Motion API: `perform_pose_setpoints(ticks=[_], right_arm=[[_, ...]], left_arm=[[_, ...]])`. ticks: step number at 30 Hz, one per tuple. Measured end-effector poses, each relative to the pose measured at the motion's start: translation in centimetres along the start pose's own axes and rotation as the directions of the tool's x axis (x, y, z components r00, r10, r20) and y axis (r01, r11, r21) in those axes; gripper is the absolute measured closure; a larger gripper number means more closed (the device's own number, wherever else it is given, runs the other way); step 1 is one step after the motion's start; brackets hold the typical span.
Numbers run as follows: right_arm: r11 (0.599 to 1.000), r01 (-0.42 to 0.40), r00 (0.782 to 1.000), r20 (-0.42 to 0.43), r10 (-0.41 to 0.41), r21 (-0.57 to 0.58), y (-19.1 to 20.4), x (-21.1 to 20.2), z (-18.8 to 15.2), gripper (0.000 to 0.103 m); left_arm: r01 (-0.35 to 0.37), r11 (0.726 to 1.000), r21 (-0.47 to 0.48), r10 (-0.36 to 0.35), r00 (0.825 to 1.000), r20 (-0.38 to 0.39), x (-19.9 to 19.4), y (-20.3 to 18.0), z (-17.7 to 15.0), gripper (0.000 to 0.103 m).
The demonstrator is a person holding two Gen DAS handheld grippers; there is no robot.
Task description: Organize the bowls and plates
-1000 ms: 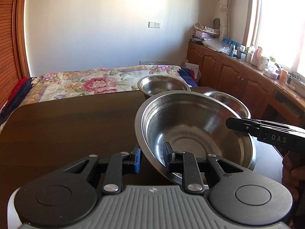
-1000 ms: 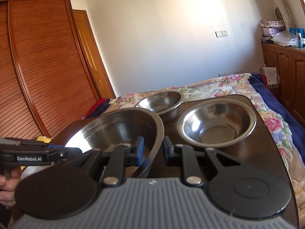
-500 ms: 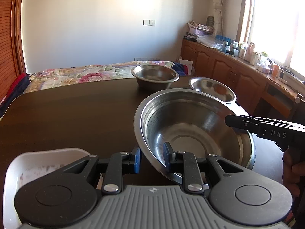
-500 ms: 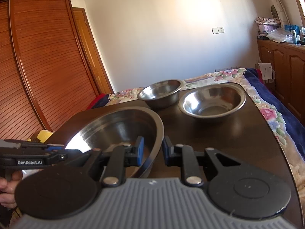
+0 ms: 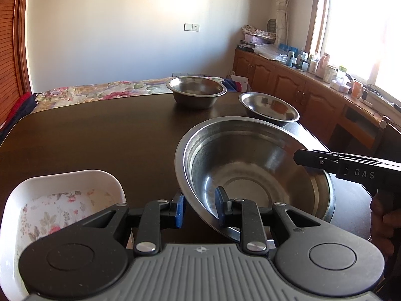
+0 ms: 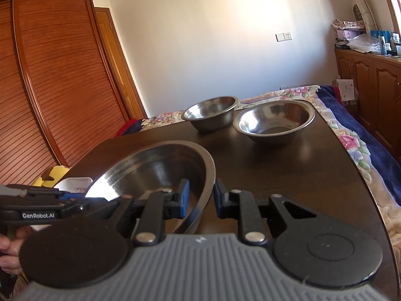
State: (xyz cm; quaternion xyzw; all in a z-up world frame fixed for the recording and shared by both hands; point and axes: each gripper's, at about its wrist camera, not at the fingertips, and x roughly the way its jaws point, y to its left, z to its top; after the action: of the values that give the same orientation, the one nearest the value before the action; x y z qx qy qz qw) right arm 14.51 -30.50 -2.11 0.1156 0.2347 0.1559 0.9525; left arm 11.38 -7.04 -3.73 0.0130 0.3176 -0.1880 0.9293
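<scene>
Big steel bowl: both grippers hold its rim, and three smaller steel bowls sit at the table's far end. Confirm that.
Wrong on the count. The left wrist view shows only two smaller steel bowls at the far end of the table. The left gripper and right gripper do hold the big steel bowl by its rim.

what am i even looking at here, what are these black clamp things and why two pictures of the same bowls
No robot here: a person holds a two-finger clamp tool in each hand, and each tool carries a wide-angle camera looking along its fingers. One picture comes from the left gripper, the other from the right gripper. Each gripper's two fingers straddle the rim of the same large steel bowl from opposite sides, and each tool appears in the other's picture. On the dark table two smaller steel bowls stand at the far end: a deeper bowl and a shallower bowl. A white flowered dish sits near the left gripper.
</scene>
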Motion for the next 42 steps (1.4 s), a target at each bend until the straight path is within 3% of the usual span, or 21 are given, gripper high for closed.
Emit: perform_pose_setpoints(ticks=[25, 28, 35, 42], right_arm=[[1.000, -0.014, 1.000, -0.022, 0.013, -0.011, 0.5, -0.9, -1.1, 0.079], [1.000, -0.007, 1.000, -0.016, 0.007, -0.015, 0.5, -1.0, -1.0, 0.079], [0.999, 0.012, 1.000, 0.007, -0.012, -0.038, 0.2, -1.6, 0.1, 0.075], [0.994, 0.038, 0.998, 0.054, -0.032, -0.100, -0.2, -2.3, 2.7, 0.075]], left_arm=[[0.028, 1.000, -0.004, -0.028, 1.000, -0.006, -0.2, 0.3, -0.5, 0.074], [0.025, 1.000, -0.005, -0.025, 1.000, -0.008, -0.2, 0.4, -0.5, 0.070], [0.011, 1.000, -0.019, -0.010, 1.000, 0.018, -0.5, 1.0, -0.1, 0.047], [-0.022, 1.000, -0.020, 0.023, 0.998, 0.058, -1.1, 1.9, 1.3, 0.044]])
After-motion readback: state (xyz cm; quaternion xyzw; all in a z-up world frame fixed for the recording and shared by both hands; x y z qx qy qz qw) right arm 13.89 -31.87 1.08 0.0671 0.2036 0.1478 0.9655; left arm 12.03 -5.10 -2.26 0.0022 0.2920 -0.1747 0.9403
